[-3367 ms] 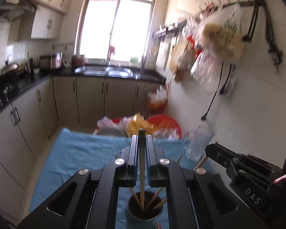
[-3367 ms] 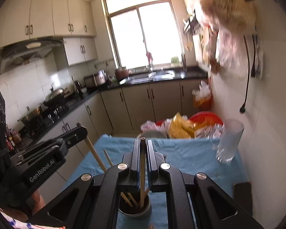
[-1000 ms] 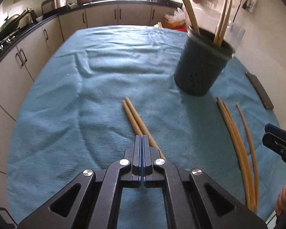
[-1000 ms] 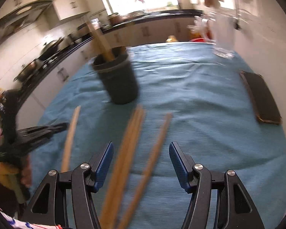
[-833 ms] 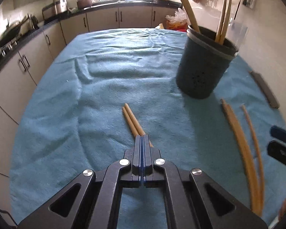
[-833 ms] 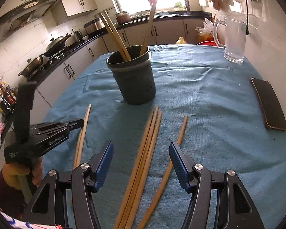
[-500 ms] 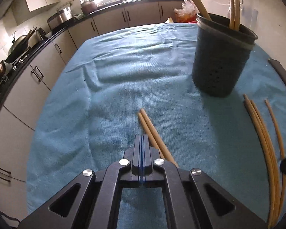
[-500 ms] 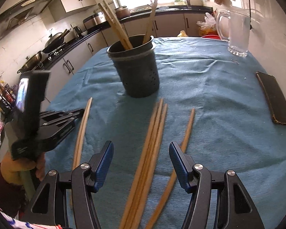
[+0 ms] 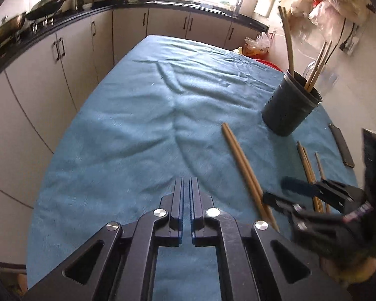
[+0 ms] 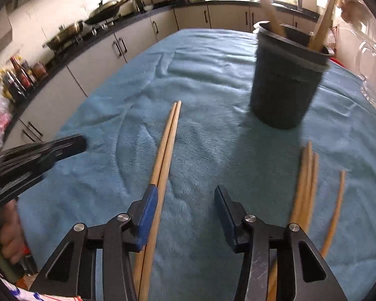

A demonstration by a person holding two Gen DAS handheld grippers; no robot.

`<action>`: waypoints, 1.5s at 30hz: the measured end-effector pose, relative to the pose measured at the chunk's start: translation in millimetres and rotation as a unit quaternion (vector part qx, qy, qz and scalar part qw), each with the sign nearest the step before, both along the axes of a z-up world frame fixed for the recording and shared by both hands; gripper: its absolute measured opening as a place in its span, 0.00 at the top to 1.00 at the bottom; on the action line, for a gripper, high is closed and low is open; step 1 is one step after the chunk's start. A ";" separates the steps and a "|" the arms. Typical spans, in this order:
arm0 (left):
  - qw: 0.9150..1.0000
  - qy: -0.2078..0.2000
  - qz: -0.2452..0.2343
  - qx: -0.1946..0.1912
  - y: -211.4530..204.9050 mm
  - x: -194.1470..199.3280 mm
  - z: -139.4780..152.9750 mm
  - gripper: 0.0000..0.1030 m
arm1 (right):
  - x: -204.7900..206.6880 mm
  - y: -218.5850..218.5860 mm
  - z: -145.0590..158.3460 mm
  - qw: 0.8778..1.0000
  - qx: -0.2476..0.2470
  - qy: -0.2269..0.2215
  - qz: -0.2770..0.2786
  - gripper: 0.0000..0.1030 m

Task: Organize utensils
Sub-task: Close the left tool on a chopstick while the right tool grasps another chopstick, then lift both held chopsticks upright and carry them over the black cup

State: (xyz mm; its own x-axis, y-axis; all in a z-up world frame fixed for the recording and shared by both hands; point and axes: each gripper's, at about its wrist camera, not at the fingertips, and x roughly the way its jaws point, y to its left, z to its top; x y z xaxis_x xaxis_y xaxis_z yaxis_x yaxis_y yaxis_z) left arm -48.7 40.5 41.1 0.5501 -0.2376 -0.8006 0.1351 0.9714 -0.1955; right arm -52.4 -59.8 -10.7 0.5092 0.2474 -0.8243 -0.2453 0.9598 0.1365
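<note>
In the left wrist view, the left gripper (image 9: pixel 186 183) fills the bottom centre of the frame, its fingers (image 9: pixel 178 200) drawn narrow with only a slim gap between the blue pads and nothing held. Beneath lies the table (image 9: pixel 137 115), covered in a wrinkled blue cloth. Just right of centre a pair of wooden chopsticks (image 9: pixel 243 168) lies flat on the cloth, running diagonally toward the lower right. The right gripper (image 9: pixel 288 193) reaches in from the lower right edge, its fingers spread to either side of the near end of that pair. Further right, a loose bundle of chopsticks (image 9: pixel 308 168) lies beside a dark phone (image 9: pixel 342 148) near the right edge. In the upper right stands a dark utensil holder (image 9: pixel 289 110), upright, with several chopsticks sticking up out of it.

In the right wrist view, the right gripper (image 10: pixel 185 200) occupies the bottom centre with its fingers (image 10: pixel 148 210) wide apart. The pair of wooden chopsticks (image 10: pixel 166 150) runs from mid-frame down past the inner face of the left-hand finger, just beside or touching its blue pad; I cannot tell which. The utensil holder (image 10: pixel 285 82) stands in the upper right, somewhat blurred. The loose bundle (image 10: pixel 305 188) lies at lower right. The left gripper (image 10: pixel 35 153) shows at the left edge, blurred, fingers close together.
</note>
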 end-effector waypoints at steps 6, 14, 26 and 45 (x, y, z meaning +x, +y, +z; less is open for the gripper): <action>1.000 -0.004 0.008 -0.017 14.8 -5.7 -3.6 0.96 | 8.7 20.4 -1.1 0.997 -0.076 -0.001 0.003 0.57; 0.999 0.020 -0.004 -0.031 4.6 -0.9 -8.4 0.95 | 29.8 9.5 0.4 0.997 -0.065 0.020 -0.039 0.91; 0.997 0.050 -0.042 0.037 -76.0 41.8 -20.8 0.67 | -31.4 -66.7 -0.5 0.994 0.021 0.043 -0.094 0.92; 0.984 0.045 -0.138 0.104 -97.2 34.1 -25.2 0.94 | -30.3 -68.8 1.3 0.995 0.019 0.050 -0.082 0.71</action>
